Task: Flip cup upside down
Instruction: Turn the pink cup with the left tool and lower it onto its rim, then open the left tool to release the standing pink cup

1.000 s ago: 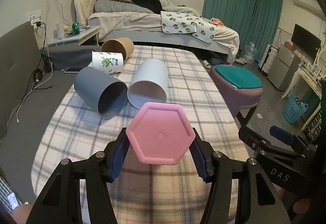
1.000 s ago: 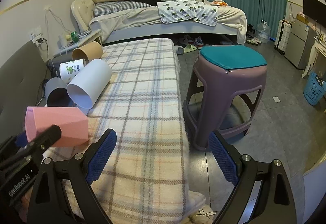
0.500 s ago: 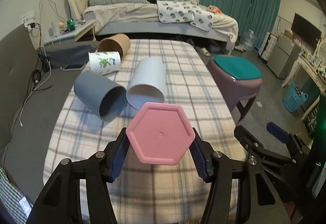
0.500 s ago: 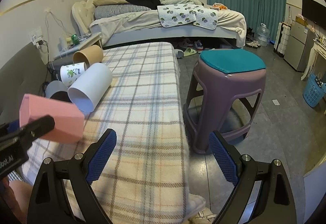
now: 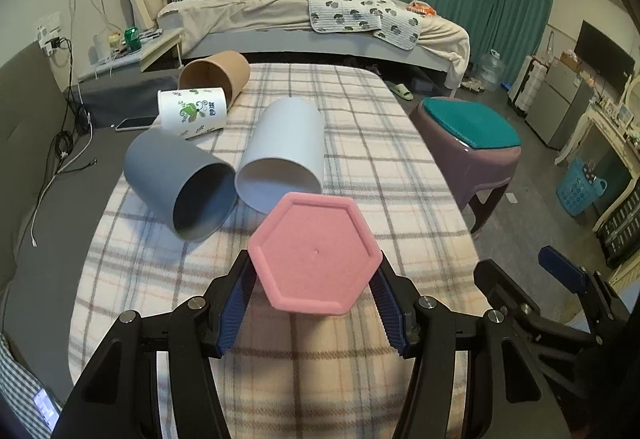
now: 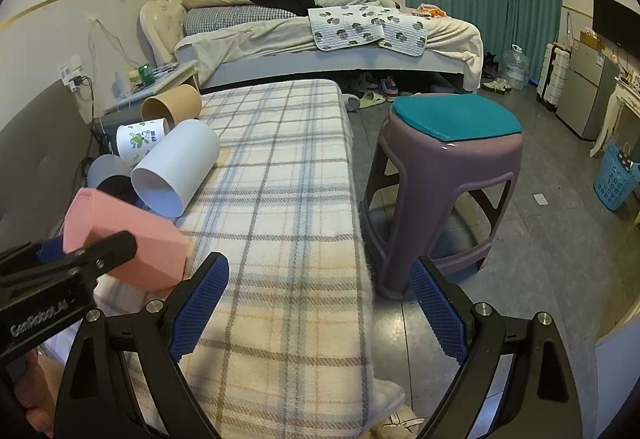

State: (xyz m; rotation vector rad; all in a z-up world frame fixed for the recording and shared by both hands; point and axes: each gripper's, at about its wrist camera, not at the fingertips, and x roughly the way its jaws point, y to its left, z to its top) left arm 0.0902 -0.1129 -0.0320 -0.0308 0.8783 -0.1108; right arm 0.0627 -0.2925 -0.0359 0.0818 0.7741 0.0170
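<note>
pink cup [image 5: 314, 255] mouth hidden behind its base, grey cup [image 6: 105, 172] partly hidden behind pink cup

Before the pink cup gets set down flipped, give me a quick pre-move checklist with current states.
1. Left tool shut on pink cup: ok.
2. Cup's base faces the camera, lying sideways: not ok for release yet.
3. Bare blanket below the cup: ok.
4. Grey cup and white cup apart from the pink one: ok.
5. Right tool open, off to the side: ok.
6. Cup's rim: cannot tell, hidden.
</note>
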